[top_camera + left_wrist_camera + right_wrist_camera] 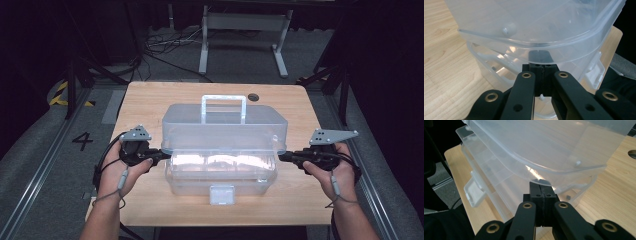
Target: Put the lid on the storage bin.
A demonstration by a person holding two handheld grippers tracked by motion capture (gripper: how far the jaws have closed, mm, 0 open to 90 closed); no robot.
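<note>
Clear plastic toolbox [220, 170] — lid [225, 127] raised, mid-table

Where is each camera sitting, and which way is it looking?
High view: above the person's side, looking forward and down at the clear box; both hands and forearms show.
Left gripper view: on the left gripper, facing the box's end; black jaws show.
Right gripper view: on the right gripper, facing the opposite end; jaws show.
All share the box's raised lid.
</note>
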